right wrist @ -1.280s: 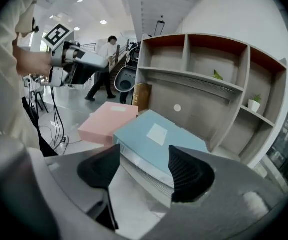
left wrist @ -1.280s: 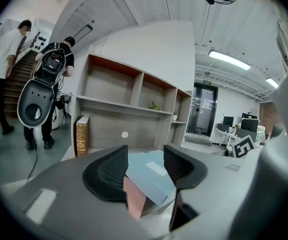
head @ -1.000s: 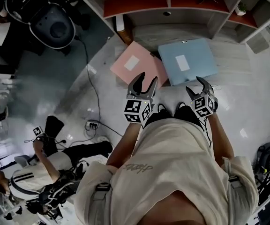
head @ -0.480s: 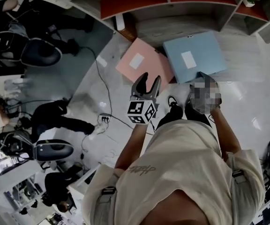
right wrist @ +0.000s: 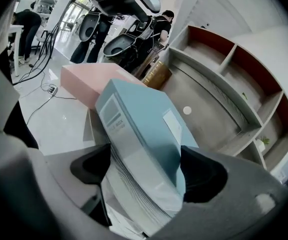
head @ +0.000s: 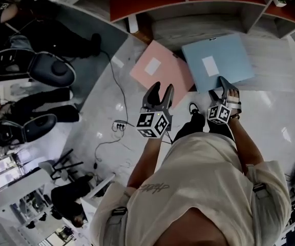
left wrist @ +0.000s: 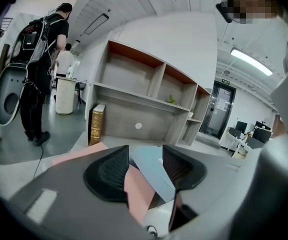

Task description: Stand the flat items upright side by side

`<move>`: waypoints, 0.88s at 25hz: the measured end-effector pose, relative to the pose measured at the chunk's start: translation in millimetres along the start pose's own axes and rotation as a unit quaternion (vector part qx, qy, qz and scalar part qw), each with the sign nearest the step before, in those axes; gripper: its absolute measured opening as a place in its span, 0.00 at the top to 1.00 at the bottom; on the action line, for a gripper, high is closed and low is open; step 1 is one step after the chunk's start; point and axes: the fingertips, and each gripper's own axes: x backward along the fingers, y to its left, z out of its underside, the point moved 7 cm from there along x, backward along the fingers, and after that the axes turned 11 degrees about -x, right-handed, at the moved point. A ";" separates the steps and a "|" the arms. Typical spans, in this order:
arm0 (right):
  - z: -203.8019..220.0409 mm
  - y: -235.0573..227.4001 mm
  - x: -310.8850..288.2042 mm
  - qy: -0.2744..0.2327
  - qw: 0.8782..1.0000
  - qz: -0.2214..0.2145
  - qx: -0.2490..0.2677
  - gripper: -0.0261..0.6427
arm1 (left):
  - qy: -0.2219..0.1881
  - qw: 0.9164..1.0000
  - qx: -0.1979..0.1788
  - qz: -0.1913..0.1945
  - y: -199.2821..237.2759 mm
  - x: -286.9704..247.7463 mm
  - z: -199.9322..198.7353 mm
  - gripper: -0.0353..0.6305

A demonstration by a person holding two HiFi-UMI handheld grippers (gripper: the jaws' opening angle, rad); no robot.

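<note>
Blue box file [head: 216, 63]: lies flat on the floor [head: 111, 117], label up, at 1 o'clock from the person and right in front of the shelf unit [head: 188, 19]. Not upright.
Pink box file [head: 160, 70]: also flat, at 9 o'clock of the blue one. Their near corners meet, but I cannot tell whether they touch or overlap.
Right gripper [head: 228, 86]: down at the blue file's near edge at 6 o'clock. The jaws are opening wide with that edge between them, and the pads do not look pressed on it.
Left gripper [head: 162, 88]: hovers over the floor at 6 o'clock of the pink file. The jaws stand partly apart with nothing between them; the pink cover shows only beyond the gap.
Done so far: nothing stands yet, since both files show their broad faces to the head view.
Left to do: all of it, by my reading. Each file has to be gripped, tipped onto an edge and set side by side with the other.
Likely destination: the shelf unit at 12 o'clock, where a book [left wrist: 97, 124] already stands upright at the left end. That is a guess.
Step in hand: the right gripper looks to be lining up for a grip on the blue file.
</note>
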 end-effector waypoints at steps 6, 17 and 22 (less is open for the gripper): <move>-2.7 4.3 -13.3 -0.017 0.998 0.052 0.010 0.28 | 0.024 1.000 -0.005 -0.009 9.7 8.7 7.3 0.61; -25.9 -20.7 -8.6 -0.052 0.997 0.038 -0.048 0.34 | 0.010 1.000 -0.004 0.007 16.7 -0.3 -1.4 0.61; -35.9 -45.2 2.2 -0.071 0.992 0.027 -0.105 0.35 | -0.003 1.000 -0.004 0.026 13.2 -9.2 -4.4 0.61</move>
